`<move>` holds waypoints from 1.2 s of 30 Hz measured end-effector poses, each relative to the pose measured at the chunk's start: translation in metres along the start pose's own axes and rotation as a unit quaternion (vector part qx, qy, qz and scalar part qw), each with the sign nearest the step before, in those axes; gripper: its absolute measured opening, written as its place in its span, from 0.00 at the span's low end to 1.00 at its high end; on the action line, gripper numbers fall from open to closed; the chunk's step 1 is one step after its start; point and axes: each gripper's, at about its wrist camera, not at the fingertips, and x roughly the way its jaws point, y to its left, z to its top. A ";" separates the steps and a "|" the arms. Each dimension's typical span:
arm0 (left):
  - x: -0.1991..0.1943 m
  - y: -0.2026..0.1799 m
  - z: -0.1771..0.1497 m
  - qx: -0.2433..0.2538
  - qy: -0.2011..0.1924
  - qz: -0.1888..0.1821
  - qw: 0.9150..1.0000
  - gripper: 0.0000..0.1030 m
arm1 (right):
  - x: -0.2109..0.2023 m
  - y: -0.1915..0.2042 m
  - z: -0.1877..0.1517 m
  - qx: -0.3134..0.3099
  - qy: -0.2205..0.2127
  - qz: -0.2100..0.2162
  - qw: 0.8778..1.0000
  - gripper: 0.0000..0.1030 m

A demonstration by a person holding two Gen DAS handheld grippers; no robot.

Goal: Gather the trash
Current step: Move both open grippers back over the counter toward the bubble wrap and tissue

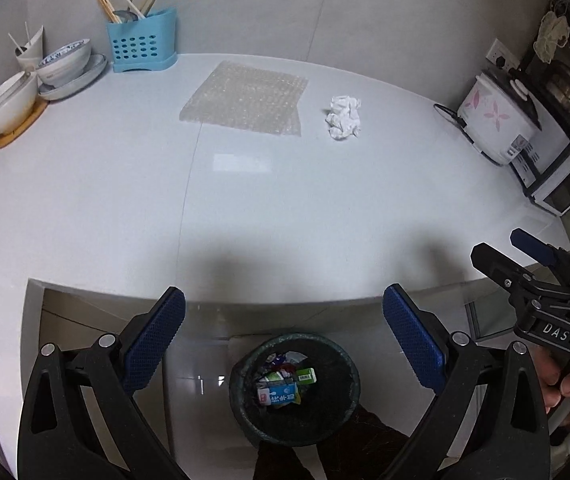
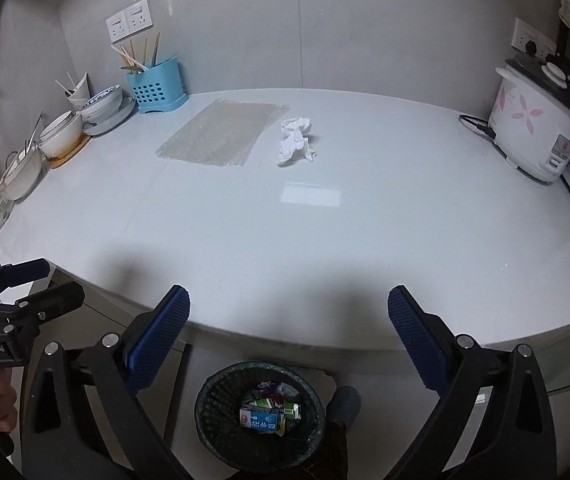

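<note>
A crumpled white paper (image 1: 344,117) lies on the white counter, to the right of a sheet of bubble wrap (image 1: 245,97); both also show in the right wrist view, paper (image 2: 296,140) and wrap (image 2: 223,131). A dark wastebasket (image 1: 294,390) (image 2: 260,416) stands on the floor below the counter's front edge, holding small cartons and wrappers. My left gripper (image 1: 283,336) is open and empty above the basket. My right gripper (image 2: 289,338) is open and empty, beside the left one; it shows at the right in the left wrist view (image 1: 497,246).
A blue utensil holder (image 1: 142,42) with chopsticks and stacked bowls (image 1: 65,66) stand at the back left. A rice cooker (image 1: 499,118) and a microwave (image 1: 557,178) stand at the right. The counter (image 1: 125,200) fills the middle.
</note>
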 end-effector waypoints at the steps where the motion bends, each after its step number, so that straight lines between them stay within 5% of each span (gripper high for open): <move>1: 0.003 0.000 0.007 0.001 -0.001 0.003 1.000 0.94 | 0.005 -0.002 0.006 0.000 0.004 -0.001 1.000 0.93; 22: 0.081 0.017 0.153 -0.003 0.006 0.030 1.000 0.94 | 0.099 -0.019 0.134 0.002 0.023 0.006 1.000 0.93; 36: 0.169 0.044 0.222 -0.007 0.026 0.064 0.998 0.94 | 0.180 -0.022 0.172 -0.008 0.065 0.004 0.998 0.93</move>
